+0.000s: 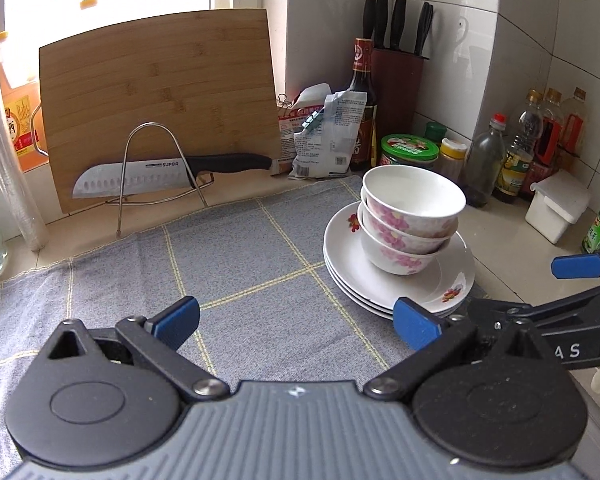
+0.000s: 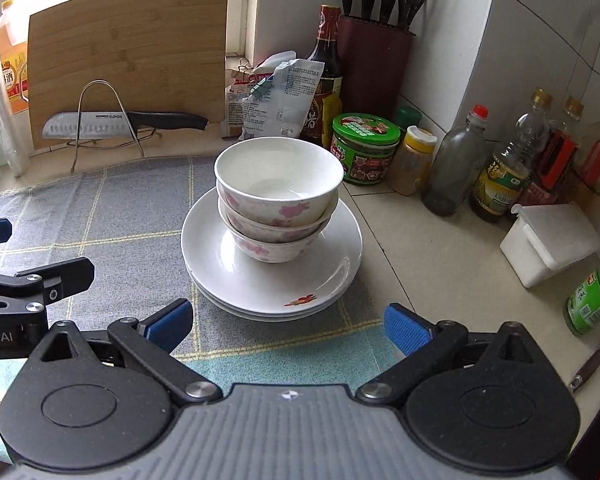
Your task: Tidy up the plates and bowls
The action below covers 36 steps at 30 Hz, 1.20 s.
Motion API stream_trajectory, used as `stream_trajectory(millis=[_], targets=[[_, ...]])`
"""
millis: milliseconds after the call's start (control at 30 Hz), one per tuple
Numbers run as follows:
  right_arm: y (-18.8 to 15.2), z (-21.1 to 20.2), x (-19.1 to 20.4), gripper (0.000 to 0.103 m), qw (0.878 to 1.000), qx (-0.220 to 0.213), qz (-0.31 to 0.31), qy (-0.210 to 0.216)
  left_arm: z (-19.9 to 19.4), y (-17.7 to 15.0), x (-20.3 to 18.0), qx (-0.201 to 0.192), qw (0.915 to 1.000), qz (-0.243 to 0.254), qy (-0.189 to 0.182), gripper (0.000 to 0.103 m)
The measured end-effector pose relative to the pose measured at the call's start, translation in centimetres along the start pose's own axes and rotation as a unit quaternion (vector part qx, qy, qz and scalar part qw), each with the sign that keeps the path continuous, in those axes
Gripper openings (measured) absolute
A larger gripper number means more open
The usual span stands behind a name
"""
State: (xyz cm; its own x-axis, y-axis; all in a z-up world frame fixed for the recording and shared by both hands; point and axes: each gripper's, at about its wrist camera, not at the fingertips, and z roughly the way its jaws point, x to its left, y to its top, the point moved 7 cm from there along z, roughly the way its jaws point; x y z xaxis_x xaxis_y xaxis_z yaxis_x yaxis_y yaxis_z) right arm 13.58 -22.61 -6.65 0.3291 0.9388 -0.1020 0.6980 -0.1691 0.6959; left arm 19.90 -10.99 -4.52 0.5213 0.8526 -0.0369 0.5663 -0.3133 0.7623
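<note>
Three white bowls with pink flowers are nested upright on a stack of white plates at the right end of a grey checked cloth. My left gripper is open and holds nothing, low over the cloth, left of and nearer than the plates. My right gripper is open and holds nothing, just short of the plates' near rim. Each gripper shows at the edge of the other's view.
A wooden cutting board leans at the back with a knife on a wire rack. Bags, a sauce bottle, a knife block, jars, oil bottles and a white box crowd the back and right of the counter.
</note>
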Motion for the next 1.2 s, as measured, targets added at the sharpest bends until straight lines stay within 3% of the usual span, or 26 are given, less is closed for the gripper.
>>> stream_trajectory(millis=[400,1200], targets=[[0.0,-3.0,-0.3,0.103,0.999,-0.016,0.033,-0.008,-3.2,0.5,-0.8,-0.01,0.9997,0.018,0.012,0.102],[0.5,-3.7,-0.9,0.103,0.999,-0.02,0.036,-0.018,-3.7,1.0,-1.1,-0.013,0.9996,0.02,0.018,0.102]])
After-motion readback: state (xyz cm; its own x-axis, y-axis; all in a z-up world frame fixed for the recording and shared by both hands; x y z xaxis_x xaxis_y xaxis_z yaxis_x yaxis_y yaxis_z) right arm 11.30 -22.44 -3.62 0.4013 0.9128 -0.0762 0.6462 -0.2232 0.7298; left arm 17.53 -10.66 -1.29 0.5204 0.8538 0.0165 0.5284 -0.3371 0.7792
